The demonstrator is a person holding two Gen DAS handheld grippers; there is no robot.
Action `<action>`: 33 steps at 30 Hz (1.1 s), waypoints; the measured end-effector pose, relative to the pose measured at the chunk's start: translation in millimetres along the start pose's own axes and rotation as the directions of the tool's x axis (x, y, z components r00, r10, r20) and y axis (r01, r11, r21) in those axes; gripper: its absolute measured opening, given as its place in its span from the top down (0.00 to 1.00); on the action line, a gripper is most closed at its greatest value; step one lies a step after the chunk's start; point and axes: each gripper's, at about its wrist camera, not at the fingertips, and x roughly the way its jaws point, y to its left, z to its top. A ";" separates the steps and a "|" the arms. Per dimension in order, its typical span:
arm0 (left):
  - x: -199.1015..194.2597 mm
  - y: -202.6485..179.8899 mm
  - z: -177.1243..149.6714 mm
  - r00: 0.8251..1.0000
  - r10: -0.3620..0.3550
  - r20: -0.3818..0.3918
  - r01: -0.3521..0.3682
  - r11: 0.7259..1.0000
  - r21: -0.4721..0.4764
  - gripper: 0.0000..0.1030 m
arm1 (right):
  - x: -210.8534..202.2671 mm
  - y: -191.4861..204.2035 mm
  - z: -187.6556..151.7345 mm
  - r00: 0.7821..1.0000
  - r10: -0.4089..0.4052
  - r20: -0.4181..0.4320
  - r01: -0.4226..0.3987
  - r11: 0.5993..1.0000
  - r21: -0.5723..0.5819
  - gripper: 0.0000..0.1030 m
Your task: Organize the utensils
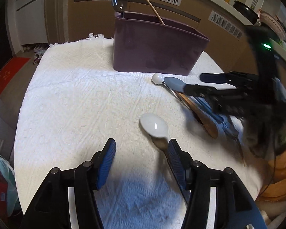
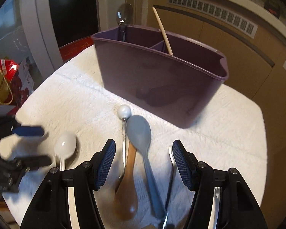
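A purple divided caddy stands at the back of the white-clothed table and holds a metal spoon and a wooden stick. A white ceramic spoon lies on the cloth just ahead of my left gripper. That gripper is open, and the spoon's handle runs beside its right finger. My right gripper hangs open over a pile of utensils. In the pile are a grey spoon, a wooden spoon and a white-balled metal utensil.
More metal cutlery lies by the right gripper's right finger. The cloth reaches the table's edges. A red bag sits off the table's left side. An orange sleeve is at the right. Brown cabinets stand behind.
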 end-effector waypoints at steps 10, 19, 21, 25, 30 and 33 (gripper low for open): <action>-11.4 3.1 -15.5 1.000 -0.023 0.000 0.023 1.000 -0.019 0.42 | 39.0 6.6 13.0 0.997 0.017 -0.071 -0.016 1.000 0.011 0.63; -3.1 -26.6 -9.6 0.999 -0.050 -0.010 0.051 0.998 0.043 0.42 | -9.2 9.3 -0.4 0.999 -0.016 -0.028 0.016 1.000 -0.004 0.95; 0.1 -33.3 -5.3 0.999 -0.052 -0.012 0.052 0.997 0.053 0.42 | -17.5 2.4 -6.8 1.000 -0.024 -0.019 0.024 1.000 0.006 0.96; 6.8 -45.9 -1.0 0.999 -0.047 -0.024 0.048 0.997 0.053 0.42 | -25.6 -20.5 -19.4 0.999 -0.048 -0.020 0.049 0.997 0.053 0.96; 14.1 -45.8 -1.7 0.999 -0.003 -0.045 0.005 0.999 0.053 0.38 | -38.4 -54.3 -33.2 1.000 -0.024 -0.005 0.024 0.994 0.103 0.93; 17.0 -42.6 -0.8 0.999 -0.007 -0.050 0.008 0.999 0.035 0.38 | -42.9 -51.3 -34.4 1.000 0.023 0.022 -0.025 0.996 0.091 0.89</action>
